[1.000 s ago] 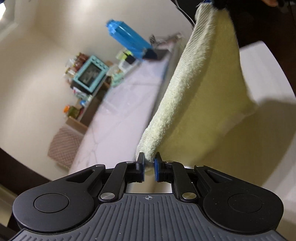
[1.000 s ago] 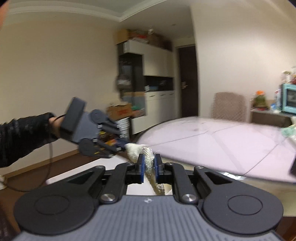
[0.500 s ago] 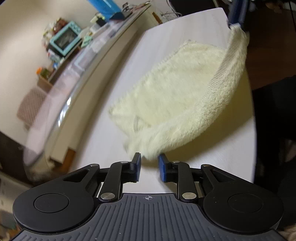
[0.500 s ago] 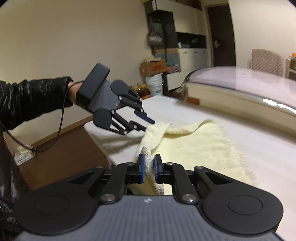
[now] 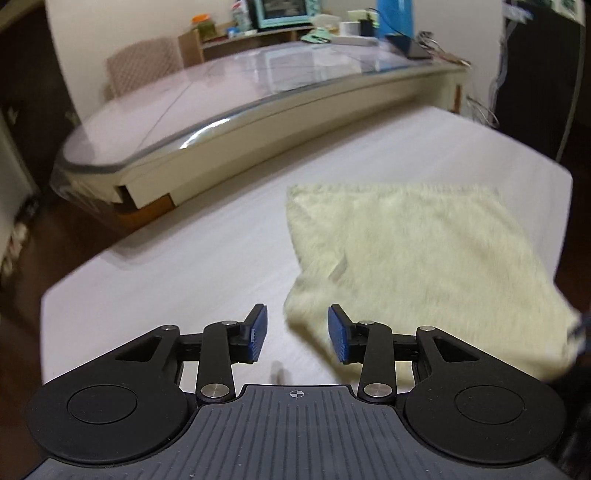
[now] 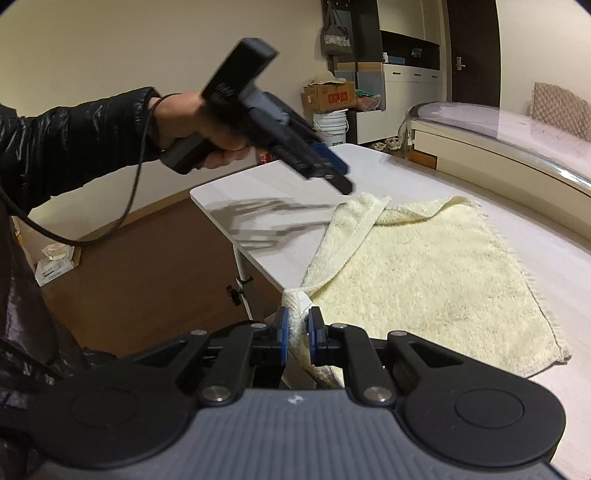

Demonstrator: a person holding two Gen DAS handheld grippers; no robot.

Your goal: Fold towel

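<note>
A pale yellow towel (image 5: pixel 413 251) lies spread on the white table (image 5: pixel 177 266), and its near edge is folded over in a loose strip (image 6: pixel 343 240). My left gripper (image 5: pixel 298 332) hovers just above one towel corner; its jaws are opening and the pads do not touch the cloth. The right wrist view shows that left gripper (image 6: pixel 338 175) in a hand with a black sleeve, above the towel's far corner. My right gripper (image 6: pixel 295 326) is shut on the towel's (image 6: pixel 424 288) near corner at the table's front edge.
A large glass-topped table (image 5: pixel 258 92) runs along the far side of the white table, with a quilted chair (image 5: pixel 144 70) and a cluttered shelf (image 5: pixel 280 14) behind it. A brown floor (image 6: pixel 147 266), a white bucket (image 6: pixel 330 125) and cardboard boxes lie beyond the table's left edge.
The towel went from hanging between both grippers to lying on the table. My left gripper let go of its corner, opened and rolled level. My right gripper sank, still gripping its corner.
</note>
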